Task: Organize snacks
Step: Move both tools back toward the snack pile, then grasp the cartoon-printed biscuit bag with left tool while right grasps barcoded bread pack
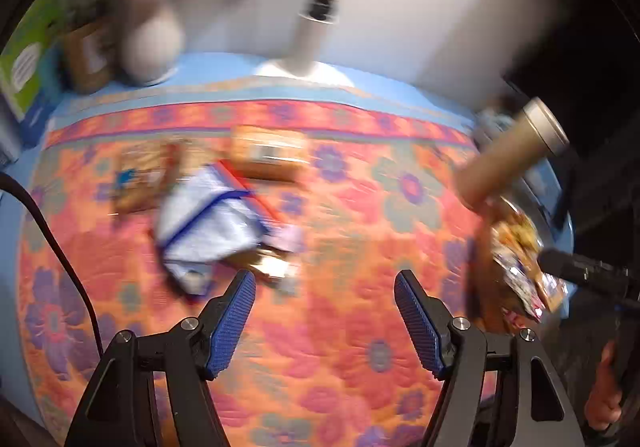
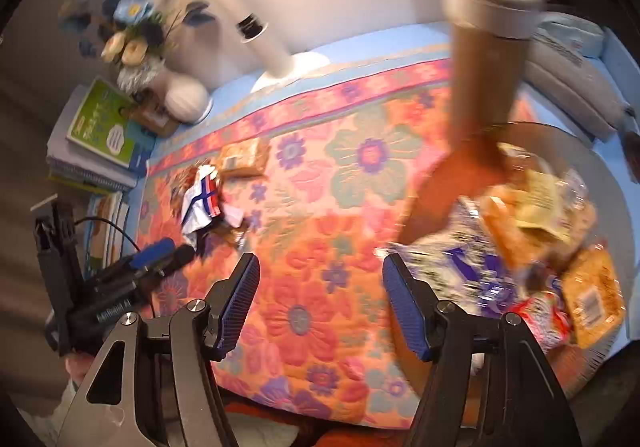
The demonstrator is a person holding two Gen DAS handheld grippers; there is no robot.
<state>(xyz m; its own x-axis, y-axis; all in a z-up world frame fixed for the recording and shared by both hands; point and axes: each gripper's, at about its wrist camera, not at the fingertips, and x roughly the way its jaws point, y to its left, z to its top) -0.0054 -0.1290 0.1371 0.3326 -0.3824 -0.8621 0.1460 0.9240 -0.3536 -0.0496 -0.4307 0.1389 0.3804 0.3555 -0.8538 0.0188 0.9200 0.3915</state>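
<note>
Loose snack packets lie on the floral cloth: a white and blue packet, a tan box behind it, and a brown packet to its left. My left gripper is open and empty just in front of the white and blue packet. A brown basket with a tall upright handle holds several packets on the right. My right gripper is open and empty beside the basket's left rim.
A white lamp base stands at the back edge. A vase of flowers, a stack of books and a small box sit at the back left. A folded cloth lies behind the basket.
</note>
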